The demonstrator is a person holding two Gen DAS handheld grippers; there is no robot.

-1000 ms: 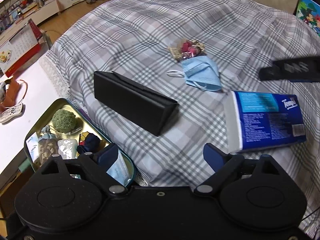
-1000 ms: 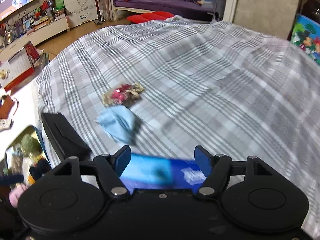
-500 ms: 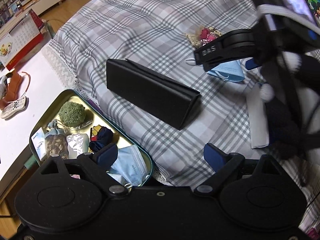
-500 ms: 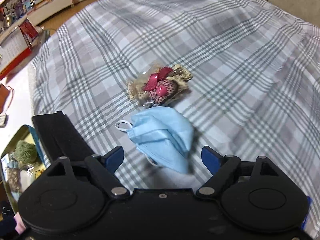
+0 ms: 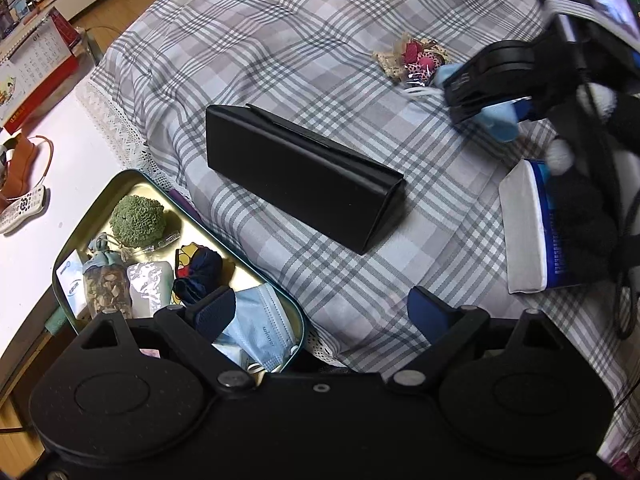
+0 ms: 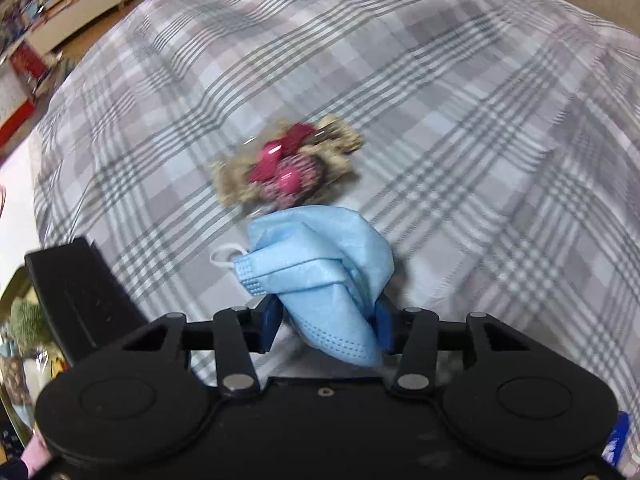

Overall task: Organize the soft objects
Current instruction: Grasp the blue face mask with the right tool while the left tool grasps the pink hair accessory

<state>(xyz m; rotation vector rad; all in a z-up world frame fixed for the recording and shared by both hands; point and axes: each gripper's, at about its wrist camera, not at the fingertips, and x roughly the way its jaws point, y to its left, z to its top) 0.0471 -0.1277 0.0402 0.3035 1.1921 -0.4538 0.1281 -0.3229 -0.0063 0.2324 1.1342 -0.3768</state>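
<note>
The left gripper (image 5: 320, 308) is hovering with its jaws standing wide apart and nothing between them, above the edge where the metal tin (image 5: 280, 300) is meeting the plaid cover (image 5: 280, 40). The tin is sitting at the near left and is holding a folded blue mask (image 5: 260, 328), a dark blue cloth bundle (image 5: 202, 270), a clear packet (image 5: 148, 286), a sachet of dried pieces (image 5: 105, 284) and a green textured ball (image 5: 136, 220).

Just beyond the left gripper, a long black case (image 5: 300, 172) is lying diagonally on the cover. To its right, a blue and white tissue pack (image 5: 532, 228) is lying partly hidden behind a dark sleeve (image 5: 584, 216).

Farther out, the right gripper (image 6: 326, 322) is closing its jaws on a crumpled blue face mask (image 6: 320, 264). Both blue pads are pressing against the mask's lower folds, and a white ear loop (image 6: 224, 256) is sticking out to the left. The mask is resting on the cover.

Just beyond the mask, and touching its far edge, a small pink and beige fabric ornament (image 6: 288, 172) is lying on the cover, blurred in the right wrist view.
</note>
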